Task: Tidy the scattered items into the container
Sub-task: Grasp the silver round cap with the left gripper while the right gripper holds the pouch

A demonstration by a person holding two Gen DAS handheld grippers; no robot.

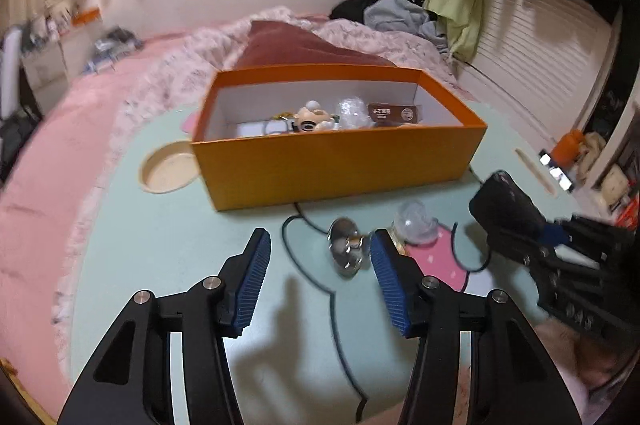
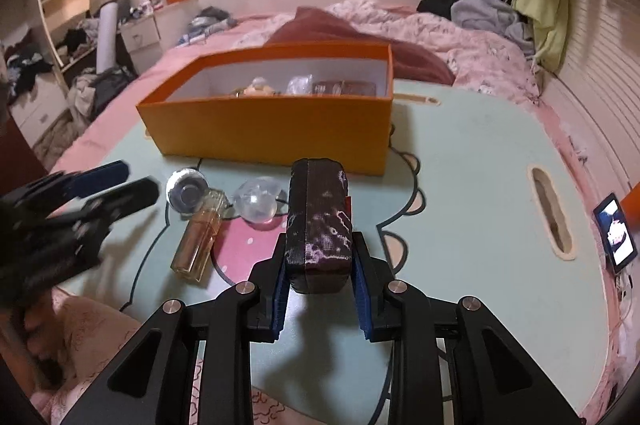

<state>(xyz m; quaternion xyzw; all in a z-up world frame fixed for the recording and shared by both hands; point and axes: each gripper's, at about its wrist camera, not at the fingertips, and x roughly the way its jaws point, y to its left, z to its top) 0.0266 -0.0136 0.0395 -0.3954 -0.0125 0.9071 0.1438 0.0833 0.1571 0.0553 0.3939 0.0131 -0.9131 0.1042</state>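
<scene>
The right gripper (image 2: 320, 279) pinches one dark, rectangular fabric-covered case (image 2: 319, 223) between its blue pads, in my judgement so that it can be carried to the orange cardboard box (image 2: 272, 129) at the far edge of the pale green lap desk (image 2: 472, 185). The left gripper (image 1: 320, 265) is spread with nothing between its pads, and it points at one round shiny metal piece (image 1: 346, 251) near the middle of the desk. Outside the box I count three loose things: this metal piece, one amber glass bottle (image 2: 198, 243) and one clear plastic dome (image 2: 256, 203); several small items already lie inside.
</scene>
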